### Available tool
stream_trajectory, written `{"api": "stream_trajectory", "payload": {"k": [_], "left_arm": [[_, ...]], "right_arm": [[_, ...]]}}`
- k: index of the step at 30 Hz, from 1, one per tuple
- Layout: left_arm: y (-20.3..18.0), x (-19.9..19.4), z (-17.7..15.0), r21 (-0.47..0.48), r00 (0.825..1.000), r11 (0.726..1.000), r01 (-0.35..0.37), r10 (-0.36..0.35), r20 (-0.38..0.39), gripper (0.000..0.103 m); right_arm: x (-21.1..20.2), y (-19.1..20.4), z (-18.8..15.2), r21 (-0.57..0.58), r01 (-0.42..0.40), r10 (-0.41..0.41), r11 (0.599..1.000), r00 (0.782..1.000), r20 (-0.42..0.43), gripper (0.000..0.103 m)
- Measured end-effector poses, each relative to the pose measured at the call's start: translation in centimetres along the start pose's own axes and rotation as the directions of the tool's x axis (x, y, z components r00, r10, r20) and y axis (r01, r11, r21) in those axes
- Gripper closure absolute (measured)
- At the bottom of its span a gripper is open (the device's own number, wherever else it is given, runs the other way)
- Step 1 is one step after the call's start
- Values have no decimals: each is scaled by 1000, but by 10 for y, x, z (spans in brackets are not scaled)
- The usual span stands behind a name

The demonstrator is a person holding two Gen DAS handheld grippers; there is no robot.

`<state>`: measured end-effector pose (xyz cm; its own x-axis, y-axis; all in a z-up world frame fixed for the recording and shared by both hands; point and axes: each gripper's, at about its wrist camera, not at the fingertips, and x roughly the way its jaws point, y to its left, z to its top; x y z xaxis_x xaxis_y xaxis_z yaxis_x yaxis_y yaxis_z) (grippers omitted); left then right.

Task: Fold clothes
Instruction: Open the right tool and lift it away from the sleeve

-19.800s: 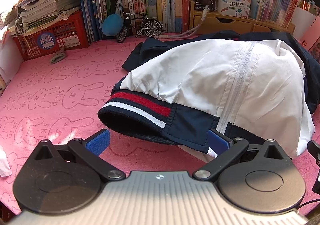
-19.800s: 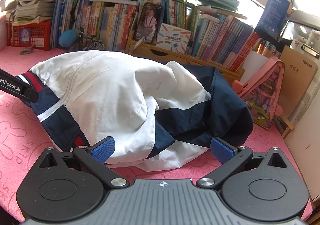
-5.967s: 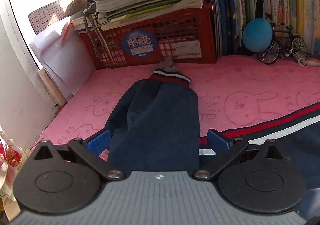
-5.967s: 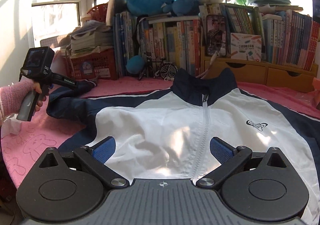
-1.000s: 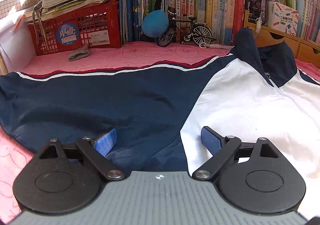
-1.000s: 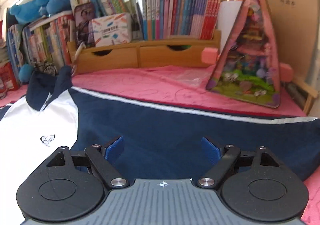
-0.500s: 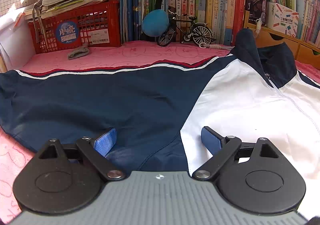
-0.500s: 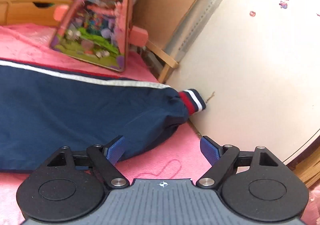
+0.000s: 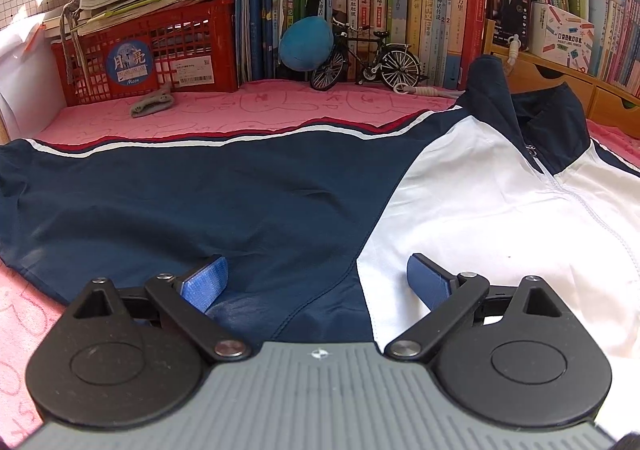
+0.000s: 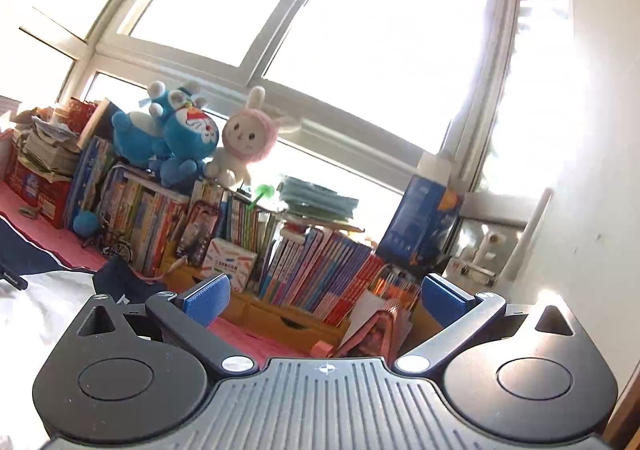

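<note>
A navy and white zip jacket (image 9: 460, 194) lies spread flat on the pink rabbit-print mat (image 9: 256, 110), its navy sleeve (image 9: 160, 186) stretched out to the left with a red and white stripe along its far edge. My left gripper (image 9: 316, 282) hovers open just above the seam where sleeve meets white front, nothing between its blue pads. In the right wrist view my right gripper (image 10: 324, 298) is open and empty, tilted up toward the window; only a strip of the jacket (image 10: 52, 290) shows at the lower left.
A red crate (image 9: 148, 50) with stacked papers, a row of books (image 9: 400, 2), a blue ball (image 9: 306, 44), a model bicycle (image 9: 364, 64) and a wooden drawer unit (image 9: 560, 86) line the back. A grey sock (image 9: 152, 106) lies on the mat. Plush toys (image 10: 188, 142) sit on the books.
The right gripper has swung up and leftward, from the right sleeve cuff by the wall to facing the window and bookshelf. The left gripper has barely moved over the jacket.
</note>
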<state>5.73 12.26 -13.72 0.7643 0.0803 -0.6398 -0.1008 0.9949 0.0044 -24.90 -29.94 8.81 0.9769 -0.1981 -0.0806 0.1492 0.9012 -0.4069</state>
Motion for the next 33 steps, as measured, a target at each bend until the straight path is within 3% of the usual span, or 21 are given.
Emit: {"api": "stream_trajectory", "payload": {"k": [2,5,7,9,12,16,17,20,22,25,30,33], "left_arm": [[0,0,0,0,1000,1000,0,0,0,5],[0,0,0,-1,1000,1000,-1,1,0,5],[-1,0,0,-2,1000,1000,-2,2,0,5],[-1,0,0,-3,1000,1000,-3,3,0,5],[-1,0,0,-2,1000,1000,-2,2,0,5],[0,-1,0,-3,1000,1000,-1,1,-1,5],[0,-1,0,-4,1000,1000,-1,1,-1,5],[0,0,1,-4,1000,1000,2,-2,-2,4],[0,0,1,-2,1000,1000,5,-5,-4,3],[0,0,1,-1,1000,1000,8,-8,-6,3],[-1,0,1,1,1000,1000,15,-15,-9,1],[-1,1,2,1,1000,1000,20,-20,-11,0]], "right_arm": [[-40,-1,27,-52,0,6,999,995,100,0],[-41,11,28,-57,-11,17,998,994,111,0],[-26,28,12,-10,-88,88,996,992,89,0],[5,58,-12,88,-226,224,970,974,30,0],[73,118,-52,279,-379,414,882,907,-79,0],[157,189,-88,438,-458,577,774,794,-189,7],[178,206,-95,448,-452,591,771,770,-240,8],[219,229,-103,441,-424,579,791,752,-316,12],[243,234,-109,438,-384,550,813,753,-362,20],[276,244,-122,387,-285,455,877,753,-475,32],[310,240,-130,314,-192,332,930,807,-489,29],[335,232,-135,337,-123,289,934,813,-505,19]]}}
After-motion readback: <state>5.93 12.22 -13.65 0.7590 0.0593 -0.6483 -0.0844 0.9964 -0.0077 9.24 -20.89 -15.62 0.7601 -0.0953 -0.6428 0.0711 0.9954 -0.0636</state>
